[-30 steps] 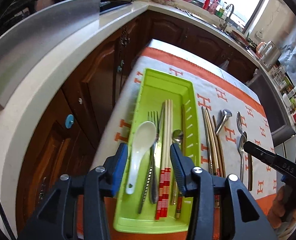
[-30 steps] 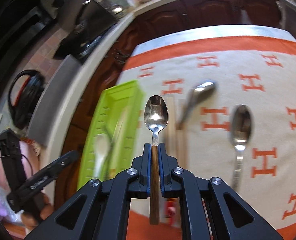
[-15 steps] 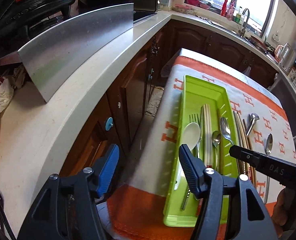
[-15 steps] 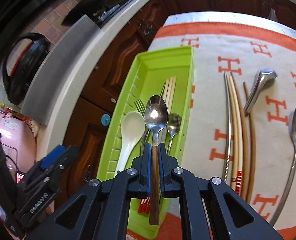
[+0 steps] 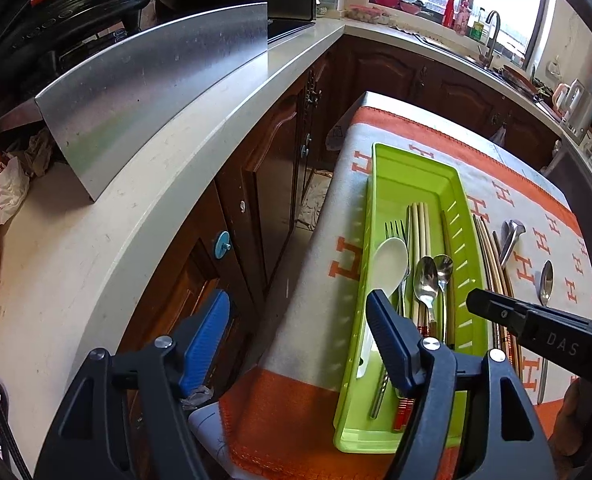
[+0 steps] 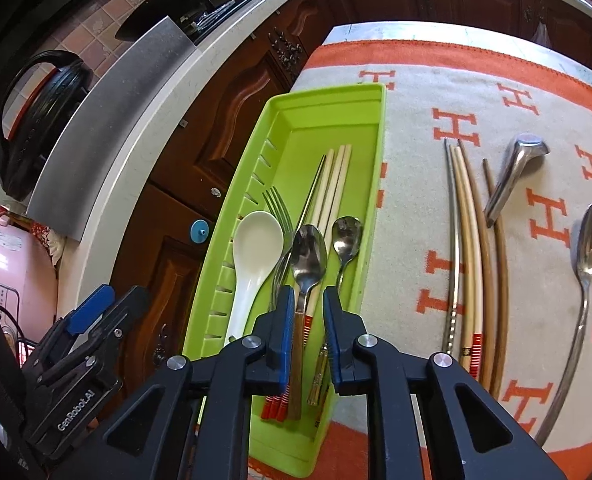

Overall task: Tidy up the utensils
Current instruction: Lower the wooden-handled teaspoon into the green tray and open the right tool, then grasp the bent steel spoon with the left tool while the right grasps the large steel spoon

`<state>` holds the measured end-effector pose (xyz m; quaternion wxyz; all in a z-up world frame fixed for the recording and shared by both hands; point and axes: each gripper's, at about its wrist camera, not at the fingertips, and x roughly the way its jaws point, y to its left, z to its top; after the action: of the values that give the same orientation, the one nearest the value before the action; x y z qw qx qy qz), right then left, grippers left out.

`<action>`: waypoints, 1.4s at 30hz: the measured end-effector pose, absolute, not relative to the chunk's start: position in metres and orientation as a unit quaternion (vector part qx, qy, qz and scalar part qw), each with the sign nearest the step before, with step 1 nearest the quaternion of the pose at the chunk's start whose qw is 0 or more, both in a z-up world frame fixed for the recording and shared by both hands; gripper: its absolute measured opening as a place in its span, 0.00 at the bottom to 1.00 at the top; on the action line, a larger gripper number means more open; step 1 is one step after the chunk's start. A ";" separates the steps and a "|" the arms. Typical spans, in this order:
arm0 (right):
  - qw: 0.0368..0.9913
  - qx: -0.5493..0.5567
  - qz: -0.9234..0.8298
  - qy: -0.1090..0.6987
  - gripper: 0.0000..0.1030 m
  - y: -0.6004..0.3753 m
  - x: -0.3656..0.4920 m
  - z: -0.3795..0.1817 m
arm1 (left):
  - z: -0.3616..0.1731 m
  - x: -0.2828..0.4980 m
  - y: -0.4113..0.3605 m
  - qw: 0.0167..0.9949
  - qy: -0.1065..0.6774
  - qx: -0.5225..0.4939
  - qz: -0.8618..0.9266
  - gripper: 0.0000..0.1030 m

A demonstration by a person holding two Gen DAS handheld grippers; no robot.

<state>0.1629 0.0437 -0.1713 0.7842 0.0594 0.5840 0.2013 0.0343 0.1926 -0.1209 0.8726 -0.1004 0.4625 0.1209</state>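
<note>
My right claw (image 6: 307, 312) is spread around the wooden-handled spoon (image 6: 306, 264), which lies in the green tray (image 6: 332, 100). Left claw (image 5: 298, 334) gapes, empty, off the bench edge. Risk: withdrawing carelessly could snag the handle and drag it out.

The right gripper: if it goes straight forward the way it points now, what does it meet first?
Probably the wood-handled spoon lying between its open fingers in the green tray, though depth is hard to judge. The right gripper points along it.

The right tool (image 6: 304, 312) has its fingers parted a little, while the left tool (image 5: 298, 330) is held with fingers spread wide.
</note>
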 end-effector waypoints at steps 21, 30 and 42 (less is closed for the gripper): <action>0.821 0.058 0.167 0.543 0.20 -0.036 0.147 -0.133 | -0.113 0.036 0.155 0.871 0.474 -0.077 0.104 0.71; 0.827 0.087 0.139 0.538 0.22 -0.091 0.146 -0.134 | -0.104 0.044 0.120 0.871 0.480 -0.054 0.088 0.71; 0.831 0.131 0.104 0.531 0.25 -0.170 0.152 -0.146 | -0.097 0.066 0.062 0.869 0.491 -0.031 0.049 0.74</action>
<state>0.1523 -0.1703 -0.1462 0.8308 0.1312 0.5308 0.1039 0.0664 0.0620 -0.0973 0.8694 -0.0308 0.4907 0.0487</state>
